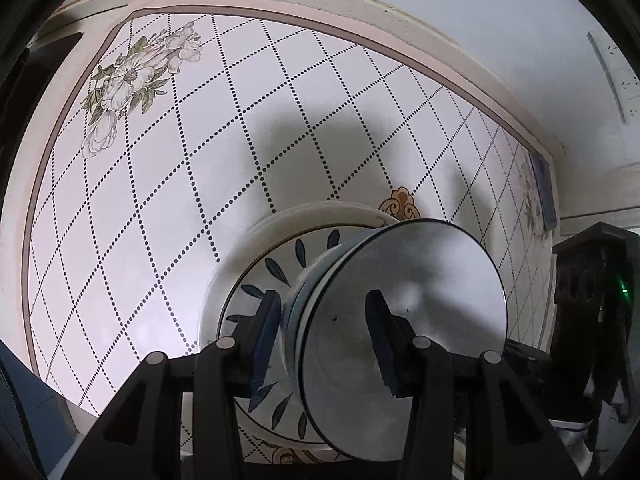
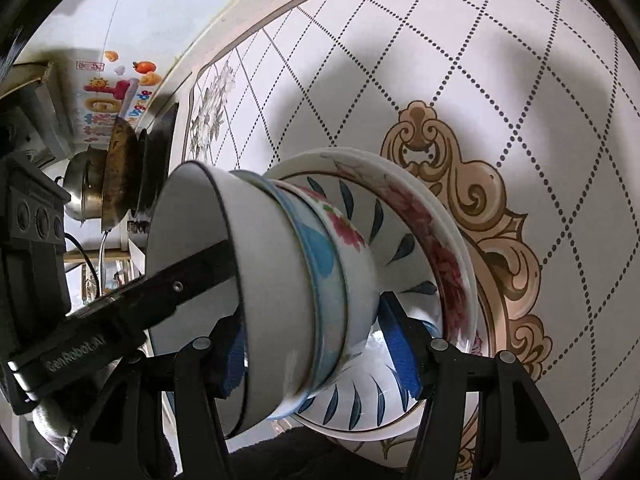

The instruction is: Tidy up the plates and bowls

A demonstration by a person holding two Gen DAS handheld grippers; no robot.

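Both grippers clamp one stack of nested bowls, topped by a white, dark-rimmed ceramic bowl [image 1: 404, 304] [image 2: 256, 280]. The left gripper [image 1: 326, 340] pinches the wall of that bowl (one finger inside), and the right gripper [image 2: 316, 354] spans all the nested walls. The stack sits in a blue-leaf-patterned plate [image 1: 276, 272] [image 2: 400, 248] on the diamond-dotted white tabletop [image 1: 180, 160] [image 2: 520, 80].

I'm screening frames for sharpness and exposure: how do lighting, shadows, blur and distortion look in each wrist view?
Left wrist view: strong fisheye bends the dotted tabletop grid; dark soft shadows fall behind the bowl stack; the near fingers are slightly soft. Right wrist view: same curvature; a broad shadow crosses the table; the white bowl's lower rim smears with motion blur; no harsh glare.
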